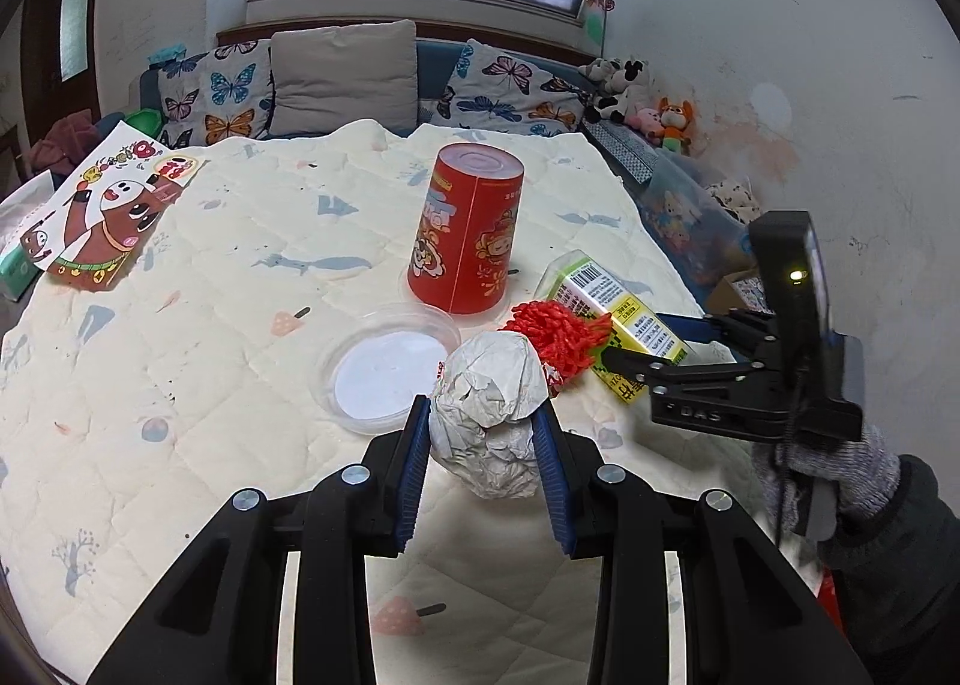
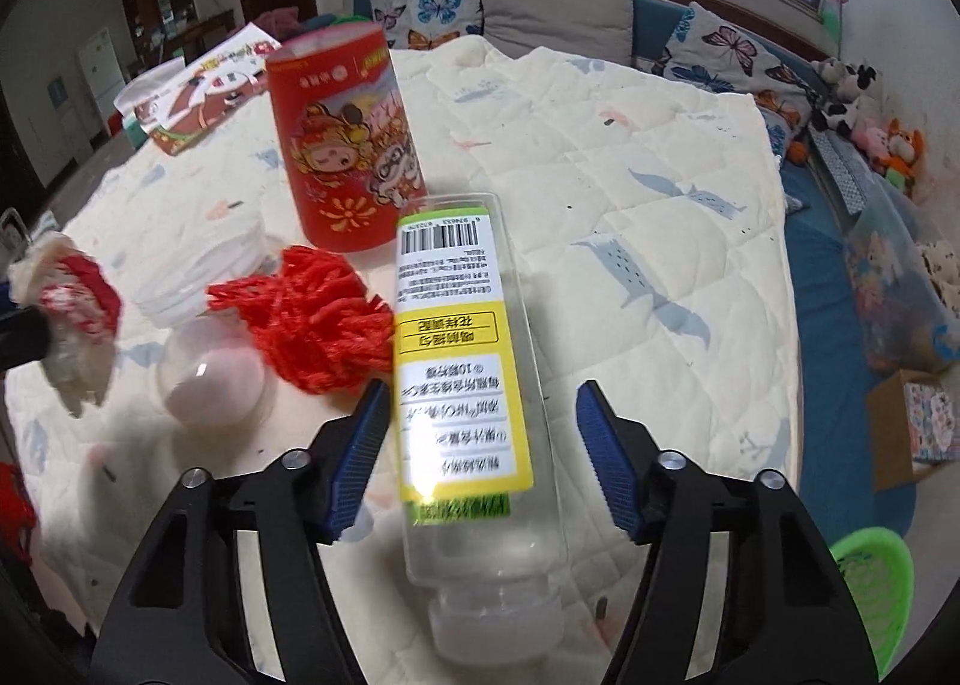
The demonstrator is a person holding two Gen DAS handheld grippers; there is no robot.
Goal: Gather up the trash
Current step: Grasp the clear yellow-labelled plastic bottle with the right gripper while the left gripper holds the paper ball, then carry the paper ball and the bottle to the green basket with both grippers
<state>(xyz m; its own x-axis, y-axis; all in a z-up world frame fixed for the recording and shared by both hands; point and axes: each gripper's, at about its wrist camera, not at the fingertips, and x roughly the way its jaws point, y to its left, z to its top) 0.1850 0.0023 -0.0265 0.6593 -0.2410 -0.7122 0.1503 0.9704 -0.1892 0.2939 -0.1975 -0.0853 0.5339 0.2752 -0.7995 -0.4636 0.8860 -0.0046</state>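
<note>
On the quilted cream table cover, the left gripper clamps a crumpled white paper wad, while the right gripper, jaws apart, straddles the clear yellow-labelled plastic bottle; the tangled red yarn is left.

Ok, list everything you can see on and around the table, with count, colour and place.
Paper ball: one, white, clamped in left gripper.
Bottle: one, clear, yellow-green label, lying between right gripper's fingers.
Net bag: one, red, beside bottle.
Canister: one, red, upright mid-table.
Lid: one, clear, flat near canister.
Picture book: one, far table edge.
Quilt: one, cream, covering table.
Cushions: several, on bench.
Plush toys: several, corner.
Left gripper: black, blue pads.
Right gripper: open.
Gloved hand: grey.
</note>
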